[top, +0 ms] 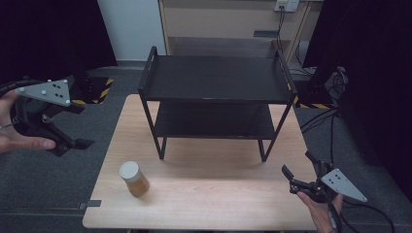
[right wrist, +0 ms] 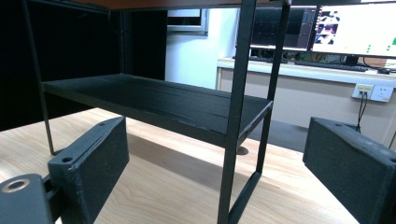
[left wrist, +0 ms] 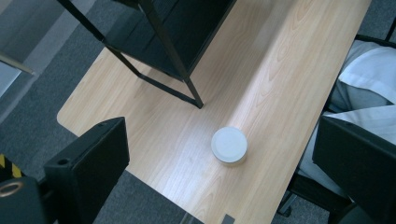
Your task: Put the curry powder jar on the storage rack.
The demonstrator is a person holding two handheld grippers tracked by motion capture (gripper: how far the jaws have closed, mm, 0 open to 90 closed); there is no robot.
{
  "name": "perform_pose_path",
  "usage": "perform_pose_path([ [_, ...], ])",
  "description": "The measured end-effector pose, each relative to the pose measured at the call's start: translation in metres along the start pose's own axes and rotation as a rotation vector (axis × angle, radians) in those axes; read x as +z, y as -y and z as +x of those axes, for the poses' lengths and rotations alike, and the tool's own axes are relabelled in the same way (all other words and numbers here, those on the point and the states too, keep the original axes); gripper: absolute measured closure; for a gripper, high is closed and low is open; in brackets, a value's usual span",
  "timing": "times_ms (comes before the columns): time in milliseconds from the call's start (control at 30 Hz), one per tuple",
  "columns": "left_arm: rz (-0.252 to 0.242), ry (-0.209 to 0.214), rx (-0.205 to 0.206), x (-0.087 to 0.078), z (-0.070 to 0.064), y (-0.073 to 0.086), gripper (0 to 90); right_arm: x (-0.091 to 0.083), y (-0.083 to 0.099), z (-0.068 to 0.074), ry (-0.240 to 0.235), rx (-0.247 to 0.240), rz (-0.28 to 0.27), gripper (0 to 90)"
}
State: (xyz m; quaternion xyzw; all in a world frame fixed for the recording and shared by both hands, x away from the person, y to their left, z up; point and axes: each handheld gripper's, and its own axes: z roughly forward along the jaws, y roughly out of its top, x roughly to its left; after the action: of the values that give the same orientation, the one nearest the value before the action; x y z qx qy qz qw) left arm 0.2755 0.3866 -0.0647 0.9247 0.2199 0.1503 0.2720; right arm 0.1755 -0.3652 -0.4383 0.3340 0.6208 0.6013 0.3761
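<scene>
A small jar [top: 134, 179] with a white lid and brown contents stands upright near the front left of the wooden table [top: 214, 194]. From above, in the left gripper view, the jar's lid [left wrist: 229, 144] lies between and beyond the two wide-apart pads [left wrist: 91, 156]. My left gripper [top: 82, 125] hangs open off the table's left edge, well above and left of the jar. A black two-tier shelf rack [top: 214, 77] stands empty at the table's back. My right gripper [top: 298, 164] is open at the front right corner, facing the rack's front right leg [right wrist: 235, 116] and lower shelf [right wrist: 154, 100].
Grey carpet surrounds the table, with yellow-black tape [top: 99, 92] on the floor at left and cables [top: 320, 119] at right. A light wooden cabinet [top: 228, 24] stands behind. The person's clothed lap [left wrist: 369, 84] sits at the table's near edge. Monitors [right wrist: 355, 28] glow on a desk beyond.
</scene>
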Motion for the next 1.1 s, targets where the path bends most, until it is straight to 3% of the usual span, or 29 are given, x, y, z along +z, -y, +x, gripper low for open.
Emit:
perform_pose_path([
  [267,0.029,0.002,-0.002,0.011,-0.001,0.002,2.9,0.0,0.0,0.001,-0.003,-0.004,-0.005,7.1],
  [567,0.05,0.005,-0.02,0.035,0.0,0.009,3.0,-0.001,0.0,0.001,-0.002,-0.006,-0.008,7.2],
  [767,0.089,0.014,-0.025,0.063,0.0,0.014,3.0,-0.001,0.0,0.001,-0.001,-0.009,-0.006,7.4],
  [1100,0.177,0.043,-0.019,0.124,-0.004,0.024,3.5,-0.001,0.0,0.001,0.001,-0.013,-0.008,7.8],
])
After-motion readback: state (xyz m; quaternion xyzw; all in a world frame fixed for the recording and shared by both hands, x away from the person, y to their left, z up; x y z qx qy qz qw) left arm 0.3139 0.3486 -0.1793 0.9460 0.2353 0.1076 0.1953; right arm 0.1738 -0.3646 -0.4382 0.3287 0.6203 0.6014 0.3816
